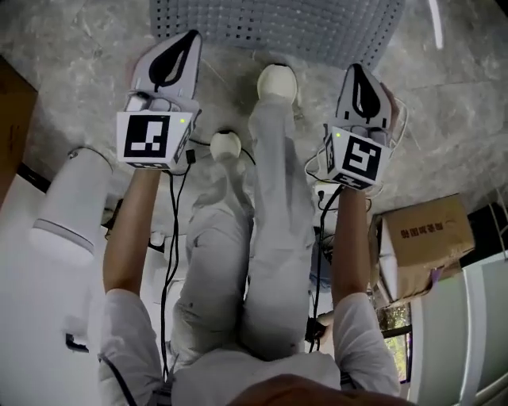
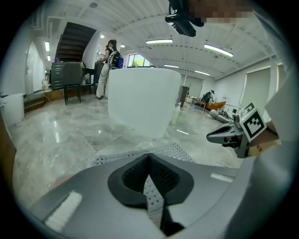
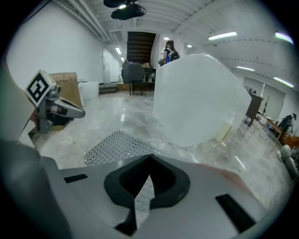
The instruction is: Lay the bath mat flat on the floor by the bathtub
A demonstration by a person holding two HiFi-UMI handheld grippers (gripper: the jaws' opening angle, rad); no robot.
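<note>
Mat (image 1: 270, 24) — one, flat by one bathtub (image 2: 142, 100), left gripper (image 1: 187, 44), right gripper (image 1: 357, 76), fingers (image 2: 128, 179) closed, empty

1. Bath mat (image 1: 270, 24): grey, matt, rubbery-looking sheet. Its surface is a grid of small squares pierced with holes.
2. Floor (image 1: 71, 55): grey veined stone, polished and glossy. It mirrors the ceiling lights in both gripper views.
3. Bathtub (image 2: 142, 105): white, smooth, soft sheen, no visible grain.
4. Left gripper (image 2: 149, 156) and right gripper (image 3: 149, 158): shells of smooth grey plastic, matt. Pads (image 2: 166, 177) are black, finely dimpled, rubber-like.
5. Marker cube (image 1: 151, 139): flat matt faces, black-on-white print.
6. Cardboard box (image 1: 425, 238): brown paperboard, dull, creased.
7. Trousers (image 1: 262, 238): pale cloth, matt, wrinkled.
</note>
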